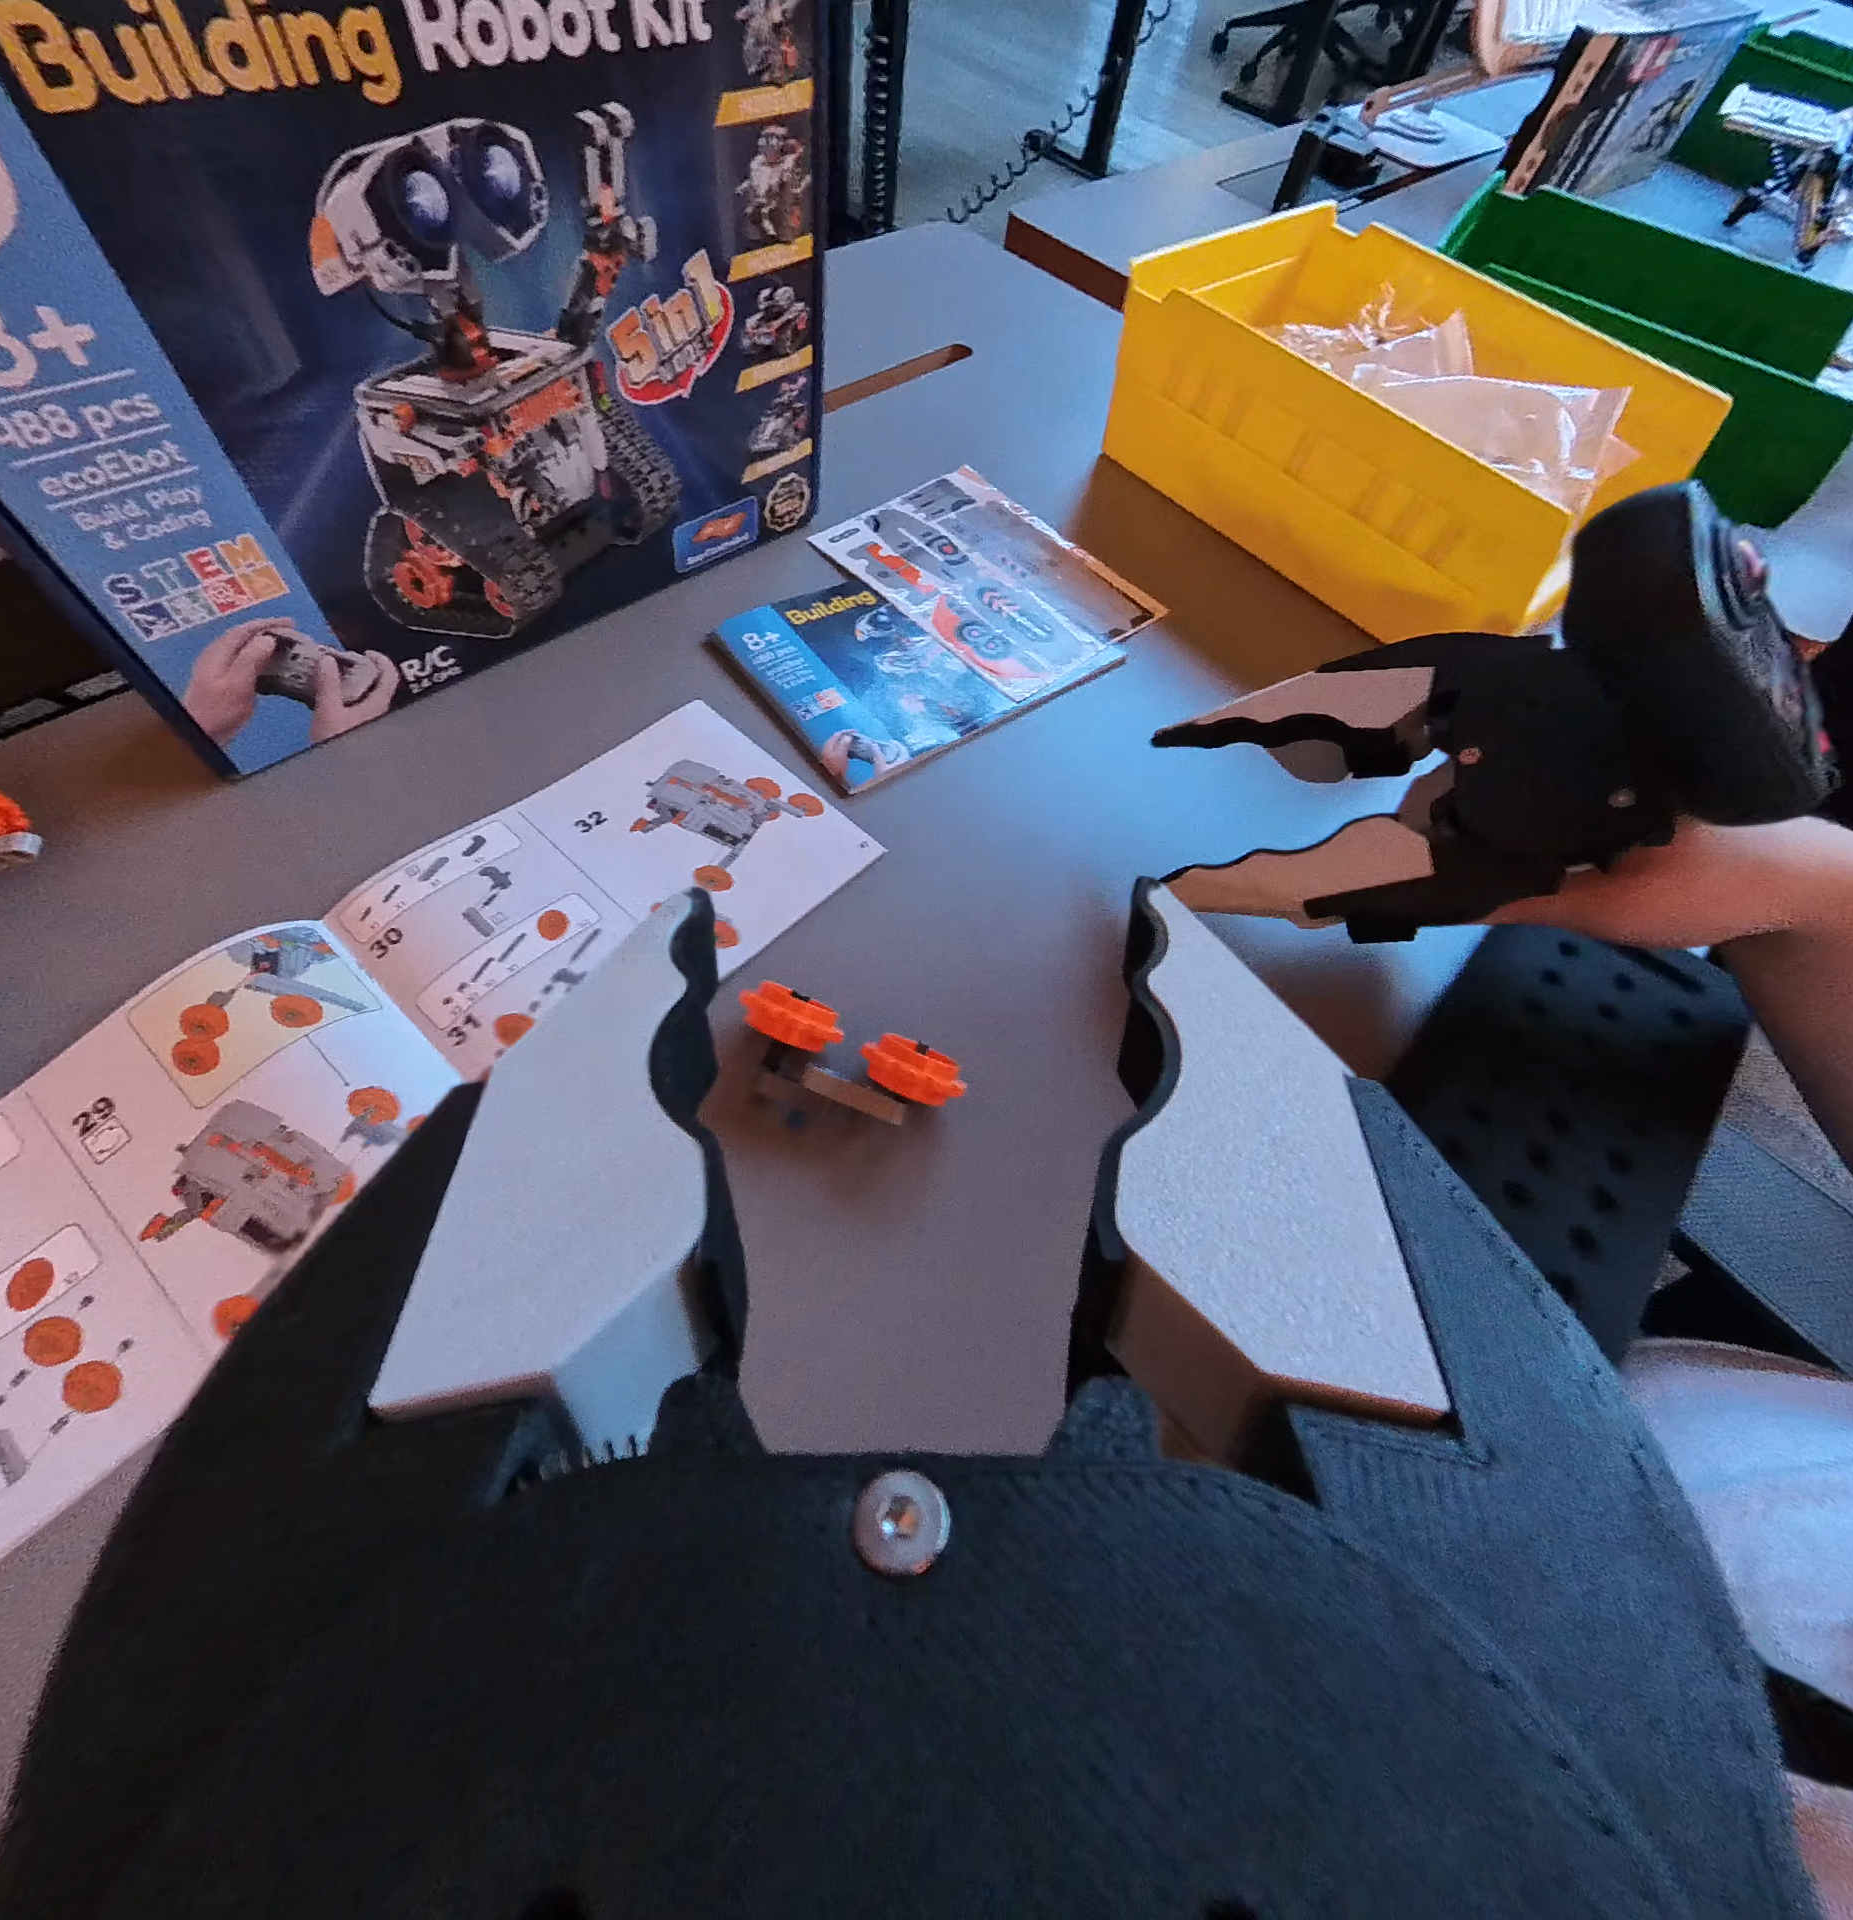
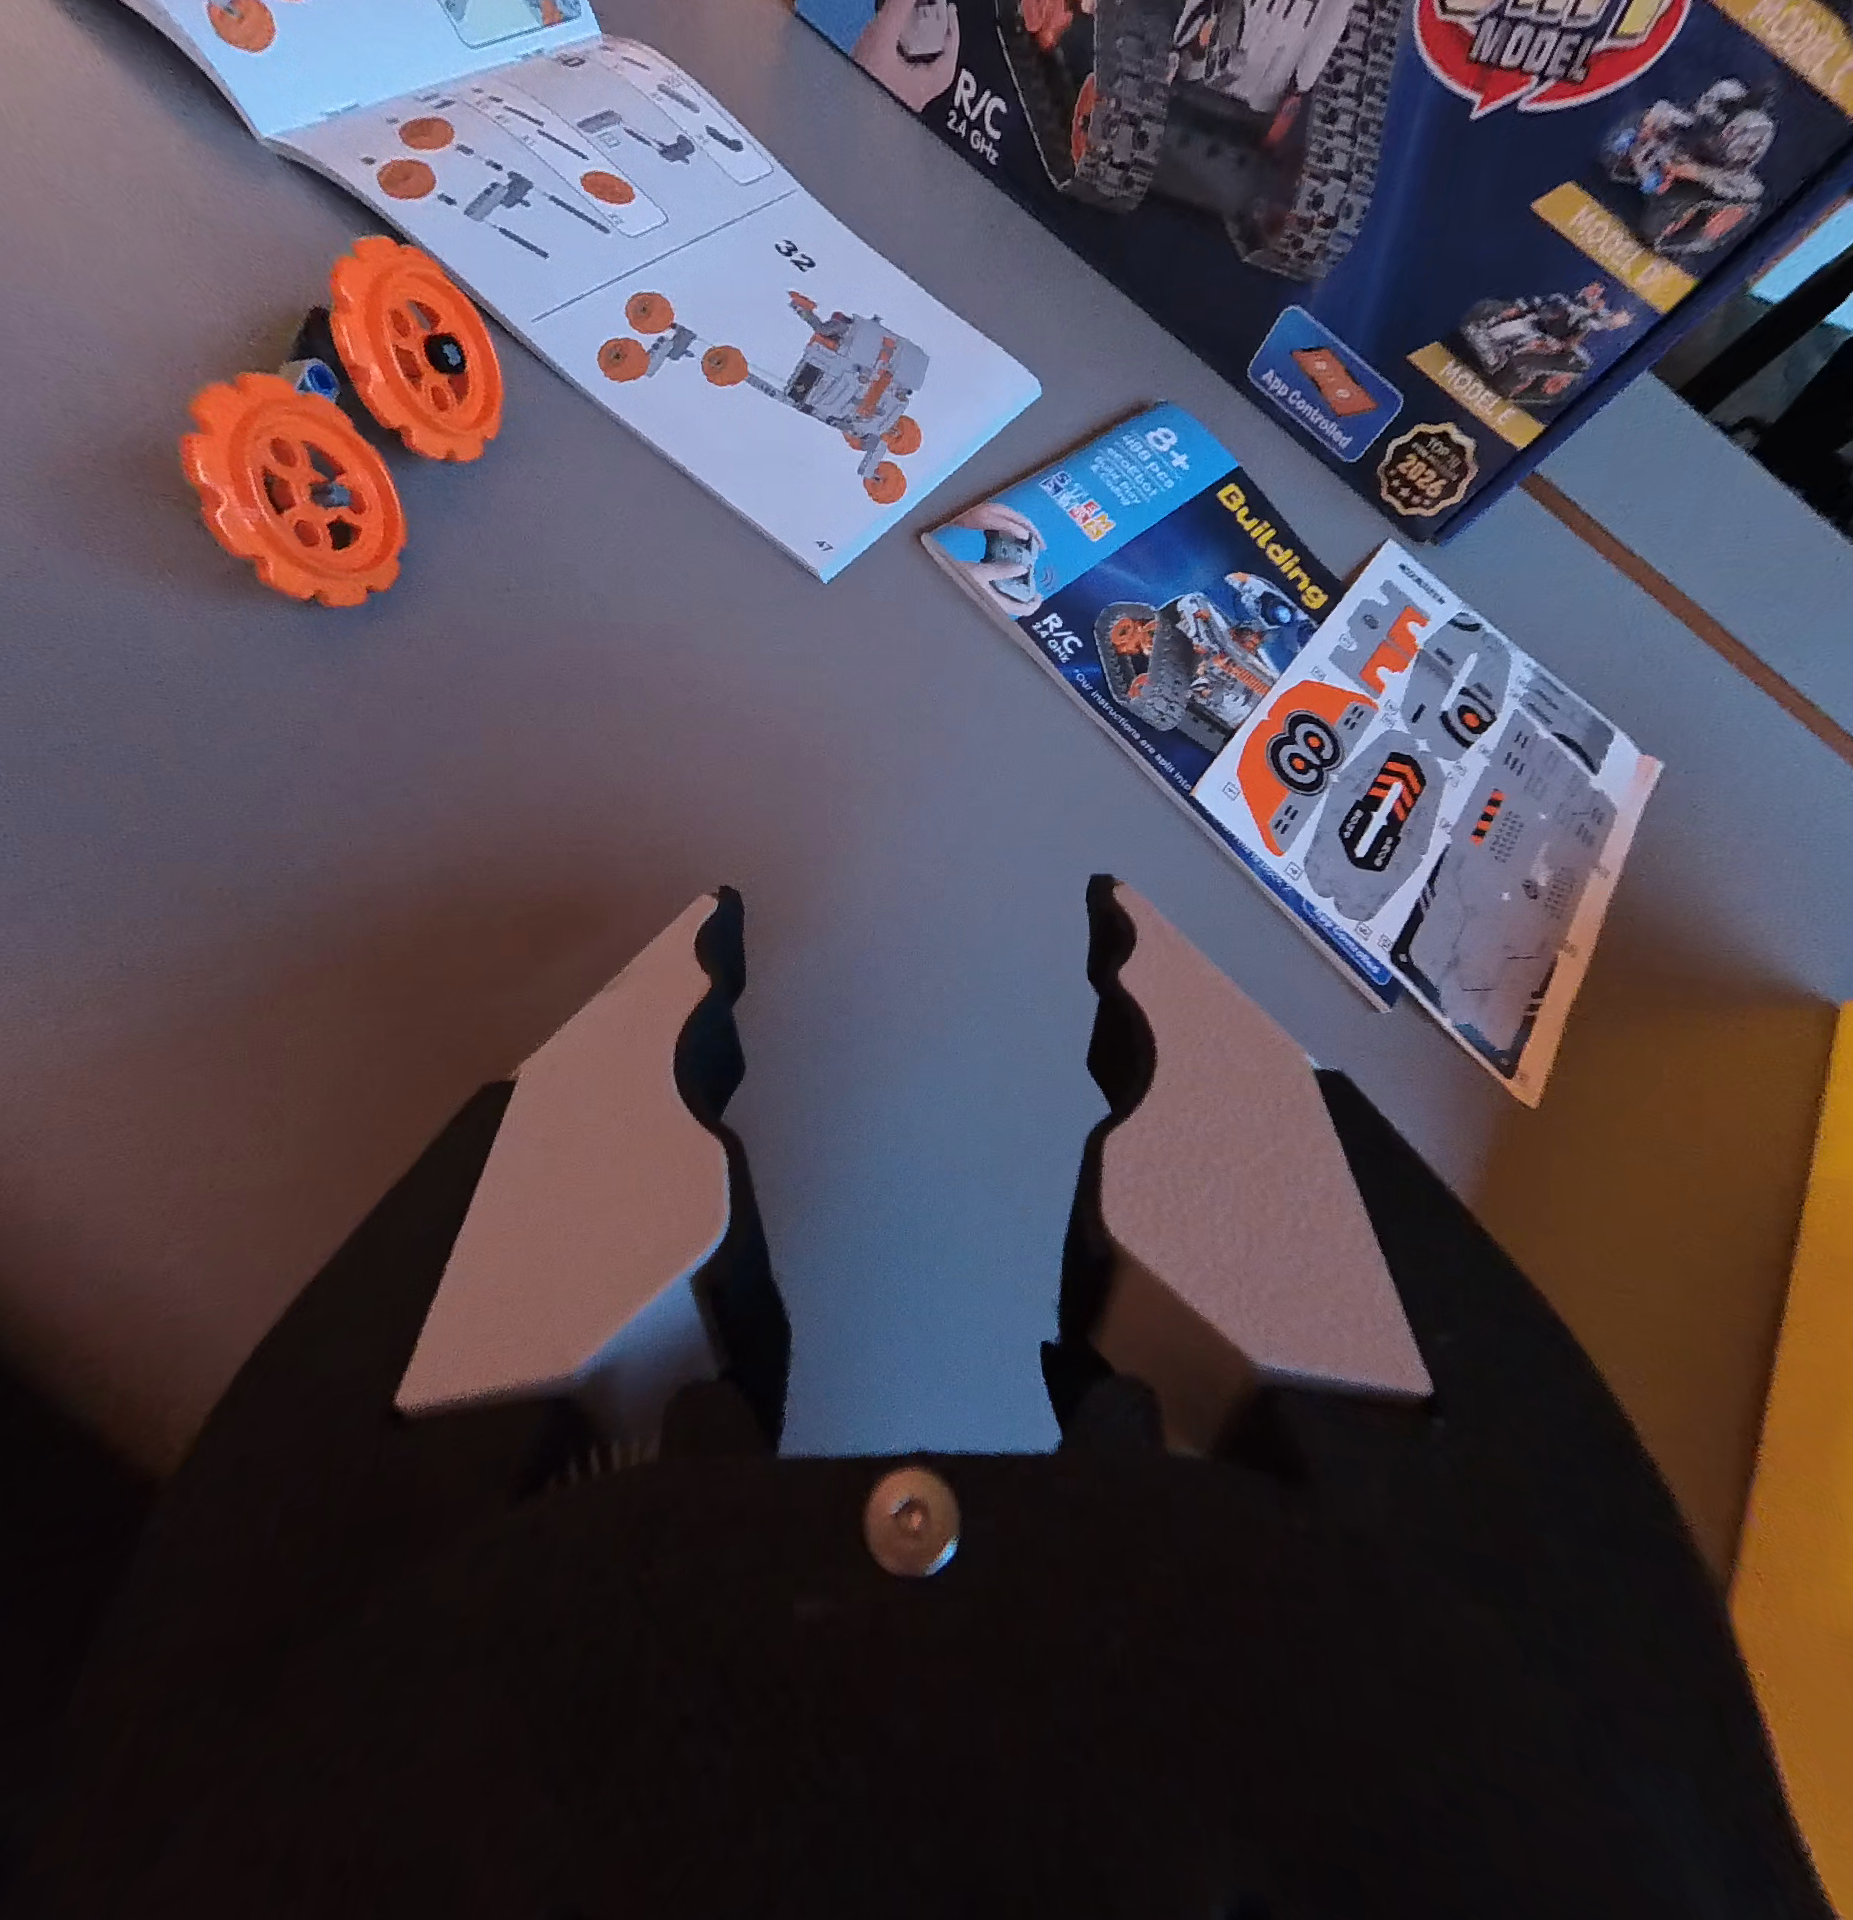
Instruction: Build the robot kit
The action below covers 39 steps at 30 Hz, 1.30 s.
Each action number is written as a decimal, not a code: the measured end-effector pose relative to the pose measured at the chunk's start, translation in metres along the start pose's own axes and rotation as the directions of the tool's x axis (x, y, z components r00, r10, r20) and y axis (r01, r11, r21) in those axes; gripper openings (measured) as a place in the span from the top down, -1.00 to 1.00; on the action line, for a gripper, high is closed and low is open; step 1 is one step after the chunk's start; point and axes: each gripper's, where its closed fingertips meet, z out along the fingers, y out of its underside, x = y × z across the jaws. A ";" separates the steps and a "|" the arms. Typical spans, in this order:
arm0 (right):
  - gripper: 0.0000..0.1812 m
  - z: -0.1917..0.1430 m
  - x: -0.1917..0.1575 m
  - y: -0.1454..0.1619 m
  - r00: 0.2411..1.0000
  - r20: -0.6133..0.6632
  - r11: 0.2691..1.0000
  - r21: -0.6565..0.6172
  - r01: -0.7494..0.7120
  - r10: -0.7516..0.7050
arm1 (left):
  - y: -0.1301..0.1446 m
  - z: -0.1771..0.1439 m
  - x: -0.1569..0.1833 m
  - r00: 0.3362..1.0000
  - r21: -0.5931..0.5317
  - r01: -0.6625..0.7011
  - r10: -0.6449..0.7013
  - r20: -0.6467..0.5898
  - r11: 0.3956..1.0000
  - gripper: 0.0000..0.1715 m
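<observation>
our left gripper [image 1: 917, 925] and right gripper [image 2: 911, 899] both gape, empty. the wheel piece [image 1: 851, 1049] looks light and stiff; we judge its grey bar the best hold.

You work at a matte grey desk [image 1: 901, 291] with a brown edge and a narrow slot cut in its top, upper centre of the left wrist view. Beyond it, at the top of the frame, you see pale floor [image 1: 963, 83], black desk legs [image 1: 1109, 94], a coiled black cable [image 1: 1015, 166] and a second grey desk [image 1: 1161, 197] at upper right.
</observation>
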 end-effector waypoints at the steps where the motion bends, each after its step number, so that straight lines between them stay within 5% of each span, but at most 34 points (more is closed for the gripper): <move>1: 0.27 -0.003 0.002 -0.001 1.000 -0.014 1.000 0.000 0.013 -0.013 | -0.001 0.002 0.007 1.000 0.003 -0.003 0.003 -0.014 1.000 0.11; 7: 0.21 -0.017 0.054 0.001 0.982 -0.112 0.989 0.006 -0.151 0.151 | 0.034 0.083 0.089 0.983 -0.152 -0.132 0.109 -0.150 0.980 -0.22; 10: 0.13 -0.016 0.072 0.008 0.961 -0.118 0.968 0.001 -0.250 0.249 | 0.057 0.130 0.102 0.979 -0.198 -0.195 0.177 -0.102 0.961 -0.30; 15: -0.32 0.007 0.075 0.040 0.956 -0.110 0.950 -0.126 -0.284 0.271 | 0.071 0.178 0.111 0.967 -0.224 -0.254 0.241 -0.084 0.941 -0.43; 26: -0.66 0.019 0.117 0.067 0.836 -0.239 0.852 -0.058 -0.521 0.494 | 0.084 0.223 0.098 0.971 -0.301 -0.237 0.238 -0.037 0.924 -0.53; 39: -0.67 0.024 0.118 0.085 0.811 -0.283 0.817 -0.133 -0.561 0.511 | 0.082 0.236 0.101 0.984 -0.291 -0.178 0.171 -0.049 0.940 -0.56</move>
